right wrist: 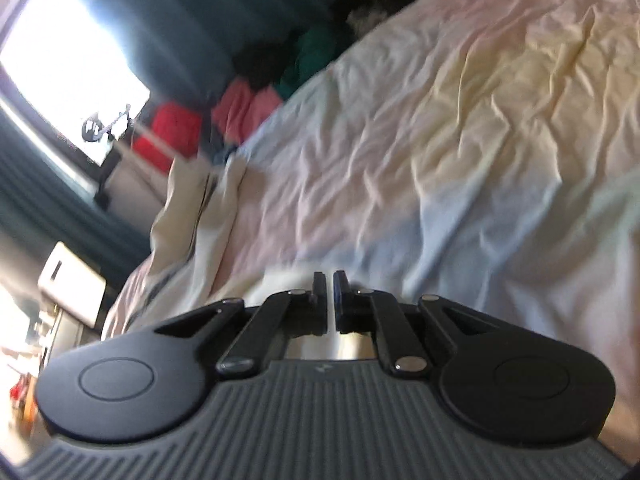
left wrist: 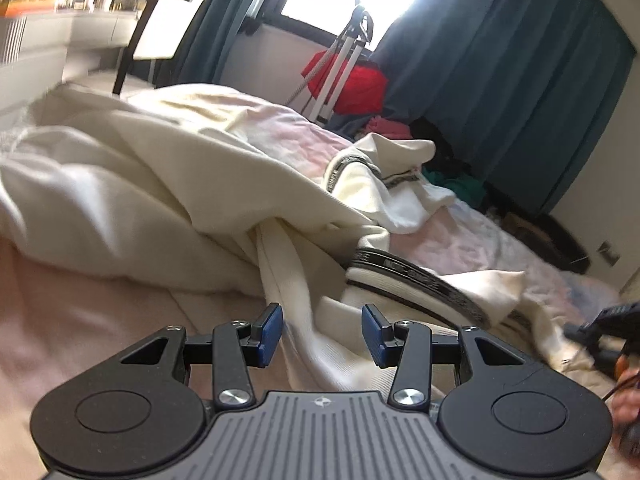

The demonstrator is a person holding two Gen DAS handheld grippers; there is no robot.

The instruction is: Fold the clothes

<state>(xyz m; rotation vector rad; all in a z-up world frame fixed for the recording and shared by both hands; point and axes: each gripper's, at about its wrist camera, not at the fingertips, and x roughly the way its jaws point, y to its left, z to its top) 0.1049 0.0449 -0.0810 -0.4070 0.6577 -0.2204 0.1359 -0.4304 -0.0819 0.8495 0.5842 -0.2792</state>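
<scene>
Rumpled pastel bedsheet (right wrist: 460,128) lies under our cream garment (left wrist: 160,184); our left gripper (left wrist: 322,334) gapes around a fold, our right gripper (right wrist: 330,300) nearly closed, apparently empty.

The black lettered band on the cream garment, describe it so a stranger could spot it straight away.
Start at the pink bed sheet, then the heap of cream fabric garment on it. At the heap's near right edge, just beyond the open left gripper, curves the black lettered band: the only dark printed stripe, edged by white ribbing.
</scene>
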